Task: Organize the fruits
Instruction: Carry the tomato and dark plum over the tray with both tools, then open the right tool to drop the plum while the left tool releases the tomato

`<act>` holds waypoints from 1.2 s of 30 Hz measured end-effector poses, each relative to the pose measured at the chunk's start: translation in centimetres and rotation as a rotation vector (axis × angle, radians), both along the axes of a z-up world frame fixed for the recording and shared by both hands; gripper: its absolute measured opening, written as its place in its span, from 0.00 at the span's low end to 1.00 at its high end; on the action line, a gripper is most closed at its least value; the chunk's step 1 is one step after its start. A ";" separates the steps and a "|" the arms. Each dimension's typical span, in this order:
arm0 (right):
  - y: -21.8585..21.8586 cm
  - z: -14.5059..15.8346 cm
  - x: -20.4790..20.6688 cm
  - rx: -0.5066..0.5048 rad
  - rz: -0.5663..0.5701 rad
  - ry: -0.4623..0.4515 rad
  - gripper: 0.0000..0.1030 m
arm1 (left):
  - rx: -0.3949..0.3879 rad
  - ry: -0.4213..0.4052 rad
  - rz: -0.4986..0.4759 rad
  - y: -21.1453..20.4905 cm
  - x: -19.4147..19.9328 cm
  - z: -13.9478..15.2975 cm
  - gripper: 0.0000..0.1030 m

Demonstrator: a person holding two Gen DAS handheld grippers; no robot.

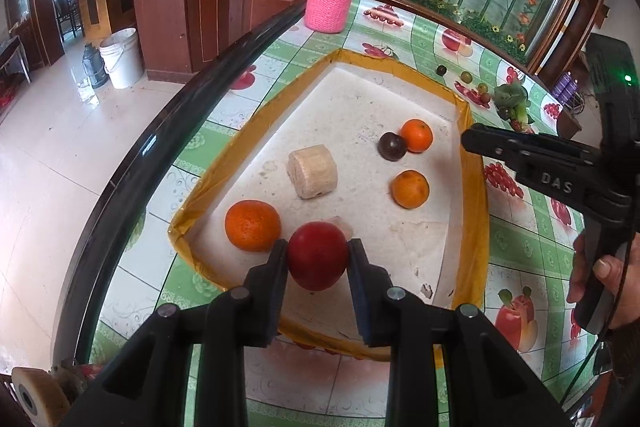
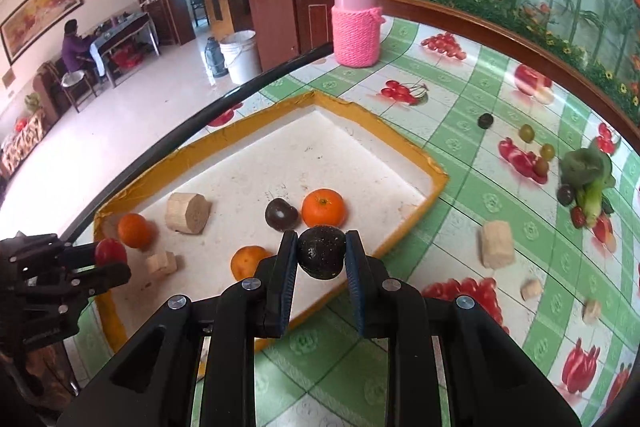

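The left gripper (image 1: 318,255) clamps a smooth, round red fruit (image 1: 317,255) over the white, pitted tray (image 1: 400,239) with its yellow taped rim. The right gripper (image 2: 322,253) clamps a rough, dark fruit (image 2: 322,253) above the tray's edge. 3 oranges (image 1: 252,225) lie inside. A glossy fruit-print tablecloth (image 2: 460,187) covers the table.

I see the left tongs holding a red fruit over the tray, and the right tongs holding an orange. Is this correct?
Not quite. The right tongs hold a dark, nearly black fruit, not an orange; the right wrist view shows it. The left tongs do hold the red fruit over the tray.
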State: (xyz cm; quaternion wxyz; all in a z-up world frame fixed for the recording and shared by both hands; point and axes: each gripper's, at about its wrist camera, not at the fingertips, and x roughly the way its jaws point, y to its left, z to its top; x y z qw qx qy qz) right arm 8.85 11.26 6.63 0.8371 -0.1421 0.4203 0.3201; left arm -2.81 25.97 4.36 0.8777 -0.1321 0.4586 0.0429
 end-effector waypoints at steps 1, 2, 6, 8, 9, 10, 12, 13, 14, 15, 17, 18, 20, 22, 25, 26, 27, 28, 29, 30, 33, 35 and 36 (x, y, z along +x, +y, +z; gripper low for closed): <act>0.2 -0.3 0.1 -0.007 0.004 0.003 0.22 | -0.004 0.002 0.004 0.1 -0.1 0.0 0.31; 0.6 -0.7 0.3 -0.018 0.012 0.005 0.22 | -0.012 0.001 0.003 0.1 -0.2 0.0 0.31; 1.2 -1.7 0.7 -0.051 0.033 0.018 0.22 | -0.040 -0.002 -0.029 -0.8 -0.3 0.3 0.31; 1.4 -2.2 0.9 -0.062 0.039 0.023 0.22 | -0.056 -0.001 -0.055 -1.6 -0.2 0.3 0.31; 1.5 -2.3 1.0 -0.068 0.043 0.024 0.22 | -0.059 0.001 -0.067 -2.0 -0.1 0.3 0.31; 1.5 -2.5 1.0 -0.075 0.046 0.023 0.22 | -0.064 0.004 -0.081 -2.5 0.0 0.2 0.31; 1.7 -2.8 1.0 -0.090 0.054 0.021 0.22 | -0.069 0.015 -0.105 -3.3 0.3 -0.1 0.31; 1.7 -3.0 1.0 -0.099 0.058 0.019 0.22 | -0.069 0.023 -0.116 -3.7 0.5 -0.3 0.31; 1.7 -3.1 1.0 -0.104 0.061 0.017 0.22 | -0.065 0.031 -0.123 -4.0 0.7 -0.6 0.31; 1.8 -3.2 1.0 -0.109 0.063 0.011 0.22 | -0.062 0.038 -0.127 -4.2 0.9 -0.8 0.31; 1.8 -3.2 1.0 -0.117 0.072 0.002 0.22 | -0.058 0.051 -0.130 -4.5 1.5 -1.2 0.31; 1.9 -3.3 1.1 -0.122 0.076 -0.003 0.22 | -0.056 0.058 -0.129 -4.5 1.7 -1.5 0.31; 2.1 -3.5 1.1 -0.139 0.085 -0.015 0.22 | -0.052 0.071 -0.124 -4.5 2.0 -1.9 0.31; 2.4 -3.6 1.1 -0.149 0.091 -0.023 0.22 | -0.047 0.077 -0.122 -4.5 2.3 -2.1 0.31; 2.6 -3.8 1.1 -0.166 0.098 -0.036 0.22 | -0.026 0.081 -0.116 -4.6 2.6 -2.4 0.31; 2.7 -3.9 1.1 -0.171 0.099 -0.042 0.22 | -0.019 0.085 -0.117 -4.5 2.7 -2.6 0.31; 2.7 -3.9 1.1 -0.175 0.099 -0.046 0.22 | -0.011 0.090 -0.116 -4.5 2.7 -2.7 0.31; 2.7 -3.9 1.1 -0.177 0.099 -0.048 0.22 | -0.009 0.084 -0.116 -4.6 2.8 -2.7 0.32; 2.7 -3.9 1.1 -0.176 0.098 -0.049 0.22 | -0.008 0.087 -0.116 -4.6 2.8 -2.7 0.32; 2.6 -3.9 1.2 -0.175 0.096 -0.048 0.22 | -0.008 0.087 -0.117 -4.5 2.9 -2.7 0.32; 2.4 -3.7 1.0 -0.173 0.082 -0.054 0.24 | -0.008 0.083 -0.113 -4.5 2.9 -2.6 0.39; 2.0 -3.3 0.9 -0.163 0.067 -0.054 0.30 | 0.001 0.073 -0.109 -4.5 2.6 -2.3 0.46; 1.8 -3.2 0.9 -0.156 0.061 -0.050 0.30 | 0.004 0.069 -0.109 -4.5 2.5 -2.1 0.48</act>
